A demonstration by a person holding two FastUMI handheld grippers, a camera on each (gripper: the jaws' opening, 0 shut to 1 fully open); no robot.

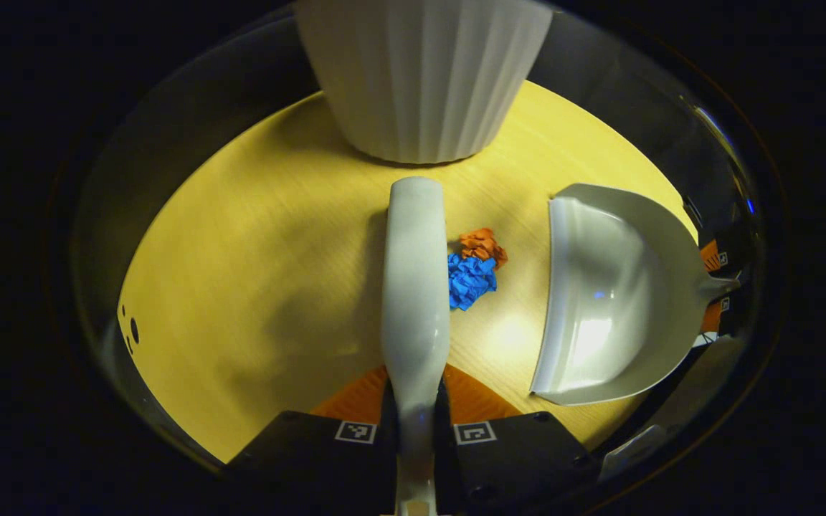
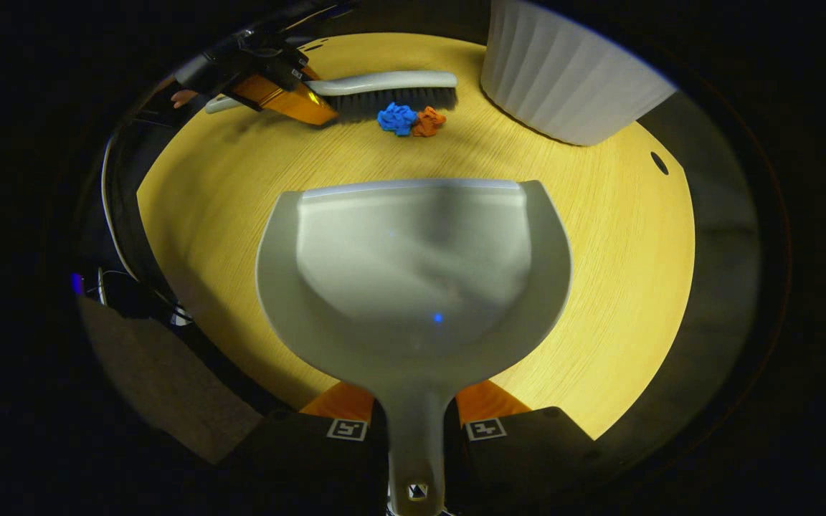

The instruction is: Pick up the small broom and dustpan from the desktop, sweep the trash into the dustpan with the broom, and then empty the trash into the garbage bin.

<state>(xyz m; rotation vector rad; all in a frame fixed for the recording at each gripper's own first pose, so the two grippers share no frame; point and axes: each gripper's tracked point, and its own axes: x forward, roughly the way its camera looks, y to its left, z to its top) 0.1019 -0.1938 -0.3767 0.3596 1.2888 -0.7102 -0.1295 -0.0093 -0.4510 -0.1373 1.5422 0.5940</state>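
On the desktop, left to right:
Desktop (image 1: 255,272): pale wood, lit from above.
Left gripper (image 1: 415,423): both fingers clamp the broom's handle.
Broom (image 1: 415,287): bristles down on the wood, head toward the white ribbed garbage bin (image 1: 420,72).
Trash: blue wad (image 1: 470,281) and orange wad (image 1: 482,245) touching, just beside the bristles.
Dustpan (image 1: 614,294): near the trash, mouth facing it.
Right gripper (image 2: 415,430): fingers pinch the dustpan's handle.

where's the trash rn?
On the desktop: blue wad and orange wad touching, right beside the broom bristles, between broom and dustpan lip, near the white bin.
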